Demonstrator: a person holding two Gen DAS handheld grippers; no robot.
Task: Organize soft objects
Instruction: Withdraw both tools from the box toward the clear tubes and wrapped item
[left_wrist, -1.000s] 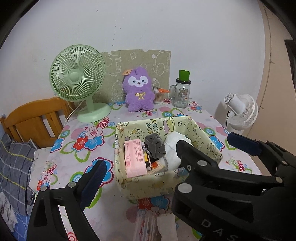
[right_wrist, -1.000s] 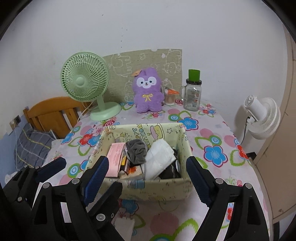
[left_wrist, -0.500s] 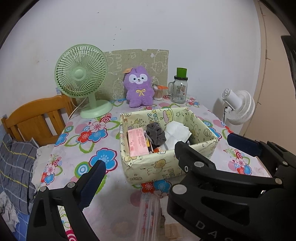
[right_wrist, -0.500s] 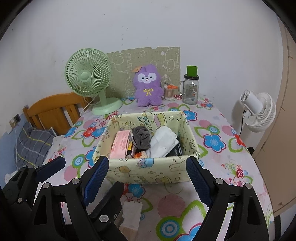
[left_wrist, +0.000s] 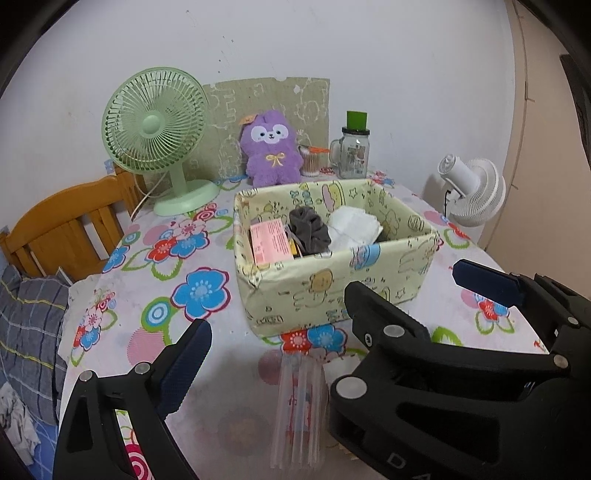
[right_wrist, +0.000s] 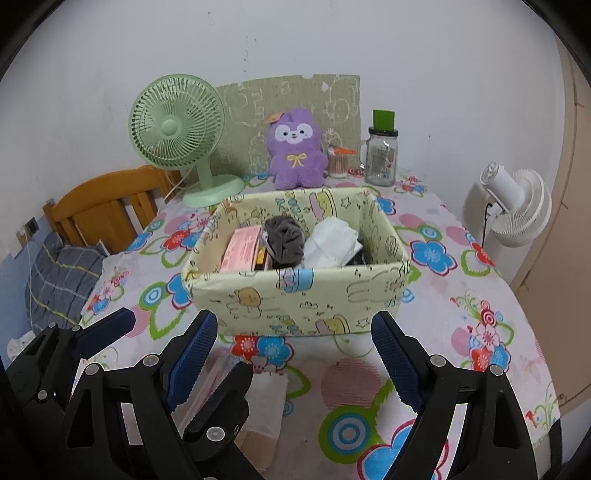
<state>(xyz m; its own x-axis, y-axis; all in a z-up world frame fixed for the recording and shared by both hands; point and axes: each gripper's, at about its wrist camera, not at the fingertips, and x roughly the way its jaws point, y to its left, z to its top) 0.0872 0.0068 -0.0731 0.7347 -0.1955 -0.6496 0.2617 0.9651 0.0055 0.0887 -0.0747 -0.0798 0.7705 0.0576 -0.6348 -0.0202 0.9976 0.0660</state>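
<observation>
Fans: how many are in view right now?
2. The green desk fan stands on the table's far left, beside the purple plush. The white fan stands off the table's right edge. Others may sit outside both views.

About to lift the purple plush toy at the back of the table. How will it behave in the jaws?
The purple plush toy looks fluffy and stuffed, so it will probably compress and feel light. It stands upright by the cardboard panel, so a nudge may topple it. The glass jar close beside it could get bumped.
</observation>
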